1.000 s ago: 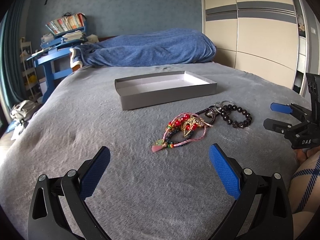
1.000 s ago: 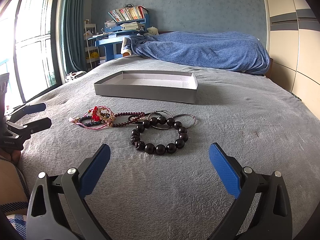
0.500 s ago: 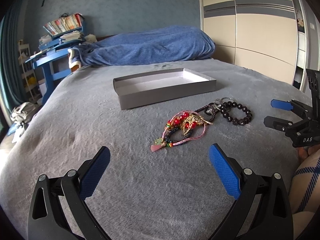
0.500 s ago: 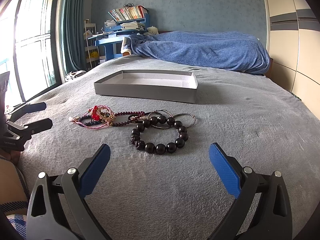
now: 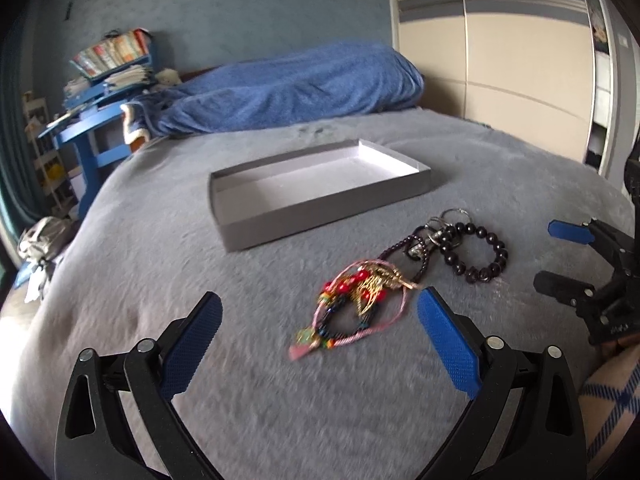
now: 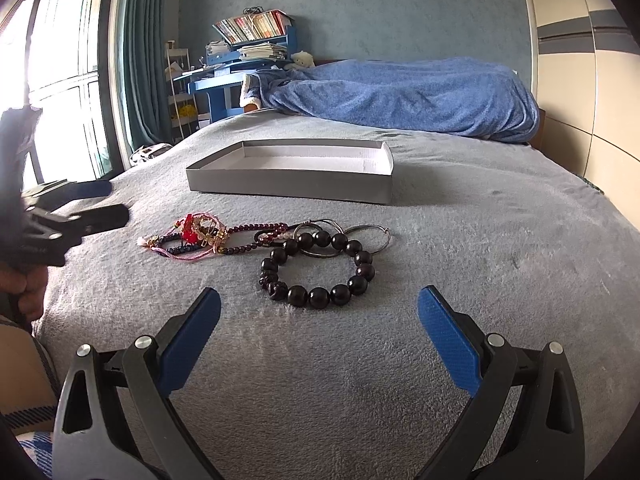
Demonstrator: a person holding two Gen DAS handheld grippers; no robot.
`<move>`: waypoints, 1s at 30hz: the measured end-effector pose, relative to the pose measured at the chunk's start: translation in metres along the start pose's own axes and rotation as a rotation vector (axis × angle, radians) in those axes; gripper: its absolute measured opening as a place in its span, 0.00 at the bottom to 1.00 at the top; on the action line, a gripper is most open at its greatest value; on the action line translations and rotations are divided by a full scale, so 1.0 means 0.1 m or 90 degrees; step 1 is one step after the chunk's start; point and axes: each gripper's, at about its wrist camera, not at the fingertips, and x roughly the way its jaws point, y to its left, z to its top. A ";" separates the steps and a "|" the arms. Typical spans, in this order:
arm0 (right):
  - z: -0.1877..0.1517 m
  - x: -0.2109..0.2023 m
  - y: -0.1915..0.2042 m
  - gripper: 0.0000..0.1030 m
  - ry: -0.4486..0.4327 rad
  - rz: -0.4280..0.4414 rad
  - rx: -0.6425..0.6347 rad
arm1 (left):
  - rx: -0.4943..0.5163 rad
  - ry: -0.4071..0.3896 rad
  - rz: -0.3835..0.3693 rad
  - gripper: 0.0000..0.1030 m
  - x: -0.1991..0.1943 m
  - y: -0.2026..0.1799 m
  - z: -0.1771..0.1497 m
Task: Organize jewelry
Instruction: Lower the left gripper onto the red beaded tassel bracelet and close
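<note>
The bed, under a grey fleece cover, carries everything. Toward its head, in front of the blue duvet, lies the shallow grey box with nothing in it. The jewelry sits nearer the foot edge in one loose tangle: a bracelet of big dark beads, a thin strand of small dark-red beads, a couple of metal rings, and a bundle of pink cord, red beads and gold bits.

Nothing is in the box yet, so this looks like the opening step: approaching the first piece. The left hand-held gripper has its jaws wide apart and empty, low over the cover with the bundle between its fingertips. The right hand-held gripper is likewise spread and empty, just short of the bracelet. The next move likely calls for closing on one piece and lifting it free without dragging the rest, since the strand runs into both the bundle and the rings.

The left view is motion-blurred, so the bundle's parts are hard to separate. How far the pieces are interlinked cannot be told. The box floor nearest its front wall is hidden.
</note>
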 end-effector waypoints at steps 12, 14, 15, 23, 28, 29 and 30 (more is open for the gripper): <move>0.00 0.00 -0.04 0.95 0.000 0.011 0.015 | 0.043 0.094 -0.067 0.55 0.43 -0.26 0.14; 0.00 0.01 -0.04 0.95 0.000 0.013 0.017 | 0.043 0.112 -0.063 0.51 0.50 -0.28 0.14; 0.00 0.00 -0.04 0.95 0.001 0.013 0.018 | 0.041 0.119 -0.062 0.50 0.54 -0.28 0.13; 0.04 0.05 -0.10 0.95 0.019 0.012 0.037 | 0.028 0.118 -0.061 0.03 0.58 -0.26 0.11; 0.15 0.19 -0.22 0.95 0.061 0.000 0.085 | 0.022 0.083 -0.070 0.01 0.41 -0.22 0.11; 0.16 0.22 -0.24 0.95 0.070 -0.003 0.094 | 0.018 0.076 -0.070 0.01 0.38 -0.21 0.12; 0.18 0.26 -0.26 0.95 0.081 -0.006 0.101 | 0.011 0.067 -0.073 0.01 0.32 -0.19 0.11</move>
